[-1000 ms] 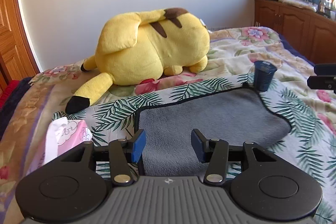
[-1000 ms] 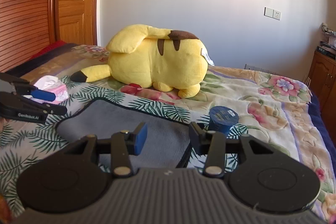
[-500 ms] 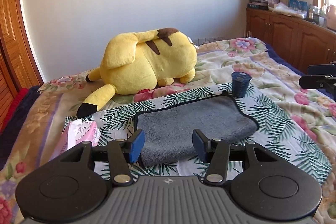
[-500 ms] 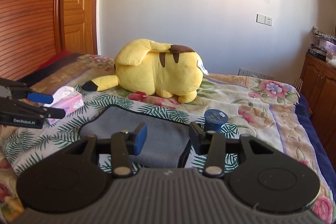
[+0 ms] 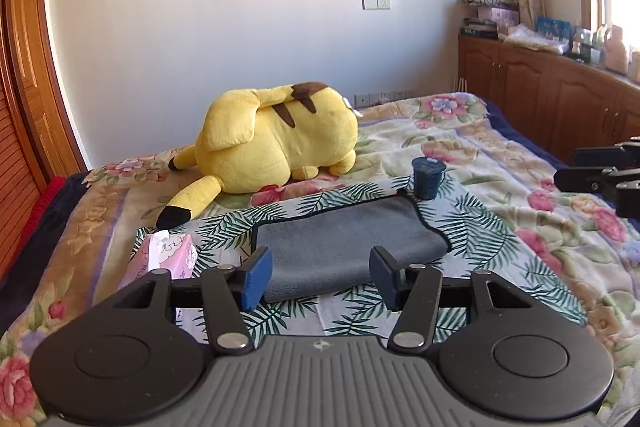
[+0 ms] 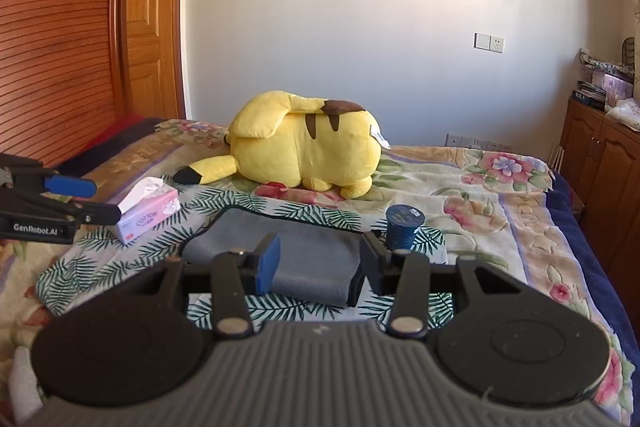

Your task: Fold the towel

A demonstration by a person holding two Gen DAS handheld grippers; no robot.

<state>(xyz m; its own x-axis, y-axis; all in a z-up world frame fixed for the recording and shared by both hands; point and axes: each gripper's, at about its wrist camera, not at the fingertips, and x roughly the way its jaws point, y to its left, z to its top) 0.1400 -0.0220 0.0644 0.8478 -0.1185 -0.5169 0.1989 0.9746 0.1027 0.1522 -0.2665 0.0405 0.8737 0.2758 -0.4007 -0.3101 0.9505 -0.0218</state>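
Both of my grippers have drawn back and risen since a second ago: the towel, which then filled the space just ahead of my fingers, now lies smaller and farther off in both views, and more of the bed shows around it. My left gripper [image 5: 321, 277] stands with its jaws apart and nothing between them. My right gripper [image 6: 319, 263] is likewise spread and empty. Neither touches the cloth.

The towel [image 5: 344, 243] lies on the leaf-print sheet [image 5: 472, 227], clear of both tools. From the right view its near edge [image 6: 316, 291] shows a thick doubled lip, so I judge it is already folded at least once and lying compact. My reading is that the withdrawal marks a release after a fold; whether another fold is wanted I cannot determine from this.

Beyond the towel: a dark blue cup [image 5: 429, 177] stands at its far right corner, apparently touching the hem. A pink tissue box [image 6: 150, 213] sits to the left, apart from the towel. A yellow plush toy [image 5: 276, 151] lies farther back.

Legible writing: "GenRobot.AI" on the left gripper's body as seen from the right camera [image 6: 36, 228]. The tissue box carries lettering I cannot read with confidence. The cup's top label is too small to read.
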